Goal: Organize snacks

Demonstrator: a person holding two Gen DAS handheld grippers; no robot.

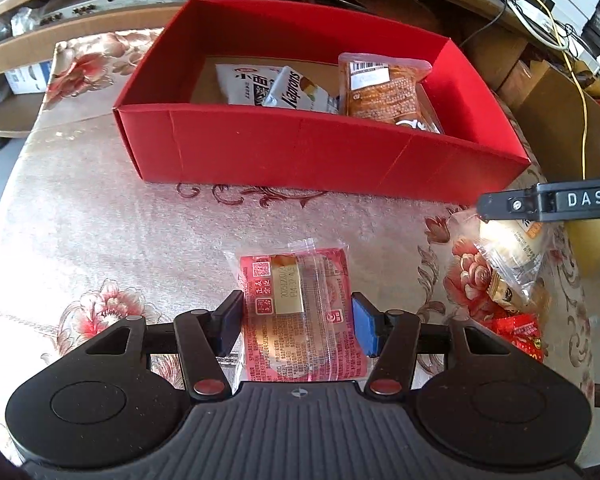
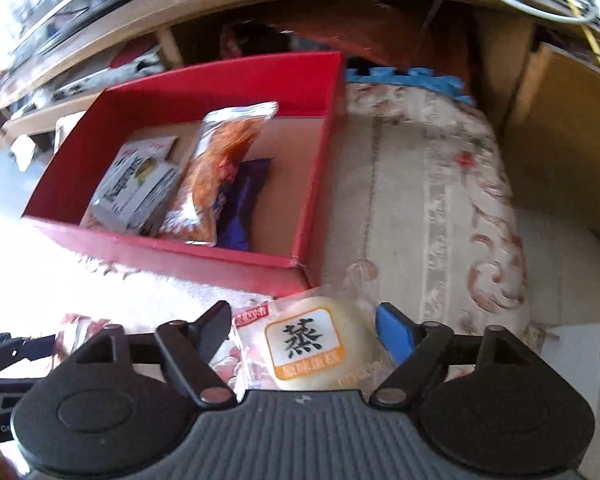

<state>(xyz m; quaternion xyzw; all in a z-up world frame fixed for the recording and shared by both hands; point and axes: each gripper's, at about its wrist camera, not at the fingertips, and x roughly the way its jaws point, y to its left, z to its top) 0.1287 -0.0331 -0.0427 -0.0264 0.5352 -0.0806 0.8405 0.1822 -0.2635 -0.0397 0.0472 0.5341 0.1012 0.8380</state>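
A red box [image 1: 300, 160] stands on the table and holds several snack packs, among them an orange-brown pack [image 1: 384, 88] and a white Kaprons pack [image 1: 296, 92]. My left gripper [image 1: 298, 320] is shut on a red and gold snack pack [image 1: 296, 304] that lies on the cloth in front of the box. My right gripper [image 2: 304, 328] straddles a clear pack with a white bun [image 2: 312, 344]; its jaws stand apart from the pack. The box also shows in the right wrist view [image 2: 220, 252]. The right gripper's finger [image 1: 540, 202] shows at the right edge of the left wrist view.
The table wears a floral cloth [image 1: 100, 220]. Small red candy wrappers [image 1: 520, 332] lie at the right, near the bun pack [image 1: 512, 248]. Wooden shelves [image 1: 100, 20] with gear and cables stand behind the table. The table's right edge [image 2: 520, 240] drops off.
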